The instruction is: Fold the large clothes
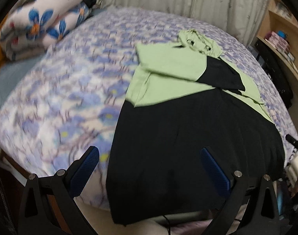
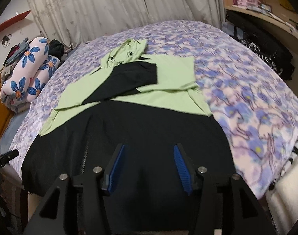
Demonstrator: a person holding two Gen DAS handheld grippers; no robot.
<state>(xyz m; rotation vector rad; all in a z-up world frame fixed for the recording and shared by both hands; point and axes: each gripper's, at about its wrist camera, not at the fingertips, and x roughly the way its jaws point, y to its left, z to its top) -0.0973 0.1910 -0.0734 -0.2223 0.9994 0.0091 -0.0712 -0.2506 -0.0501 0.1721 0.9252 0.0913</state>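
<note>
the light-green and black hooded garment (image 2: 129, 105) is lying flat on the bed's purple floral cover (image 2: 247, 90), sleeves folded across its chest. the left tool (image 1: 149, 168) is hanging spread wide over its black hem, gripping nothing. the right tool (image 2: 149, 164) is hovering half apart above the hem, empty. a rolled blue-flowered quilt (image 2: 25, 74) is sitting at the bed's far left.

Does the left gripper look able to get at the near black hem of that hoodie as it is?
Probably yes. The left gripper has its fingers spread wide and empty, and the hoodie lies flat on the bed with nothing on its near hem.
</note>
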